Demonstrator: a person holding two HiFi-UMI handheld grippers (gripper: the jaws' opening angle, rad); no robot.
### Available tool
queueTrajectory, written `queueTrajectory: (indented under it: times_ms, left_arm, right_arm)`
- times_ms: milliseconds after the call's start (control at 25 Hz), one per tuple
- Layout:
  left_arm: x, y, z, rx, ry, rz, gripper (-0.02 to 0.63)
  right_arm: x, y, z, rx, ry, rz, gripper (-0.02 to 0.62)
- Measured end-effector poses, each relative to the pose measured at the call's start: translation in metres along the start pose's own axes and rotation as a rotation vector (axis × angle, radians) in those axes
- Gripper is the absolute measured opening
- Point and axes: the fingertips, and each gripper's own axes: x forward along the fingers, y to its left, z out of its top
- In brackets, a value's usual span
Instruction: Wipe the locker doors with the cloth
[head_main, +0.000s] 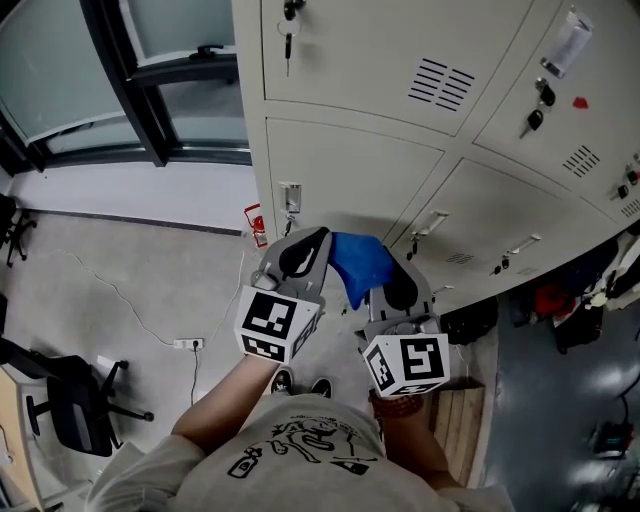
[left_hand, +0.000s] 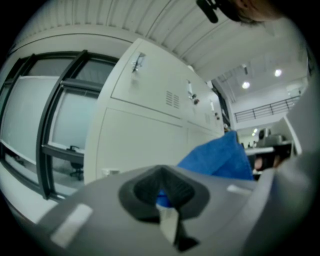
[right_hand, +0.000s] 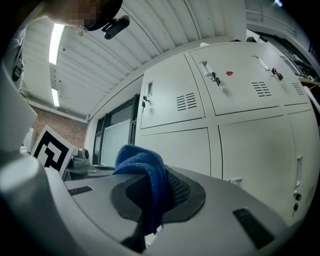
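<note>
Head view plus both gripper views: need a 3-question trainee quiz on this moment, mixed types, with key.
1. True or false: the blue cloth is lying on the floor.
2. What grips the cloth? A) the left hand-held gripper only; B) the right hand-held gripper only; C) both; D) neither.
3. Fill in: ___ hang from the lock of the upper left locker door.

Key: 1 false, it is held up between the two hand-held grippers. 2 C. 3 keys.
</note>
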Motion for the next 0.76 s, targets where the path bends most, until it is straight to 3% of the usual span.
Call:
queueTrajectory:
  times_ms: [760]
  left_arm:
    - [-0.0033,0.0068,-0.0058,-0.017,0.007,0.006,0.0]
  right_arm:
    - [0.0024,0.0038,-0.0022,0.016,-0.01,0.006,0.028]
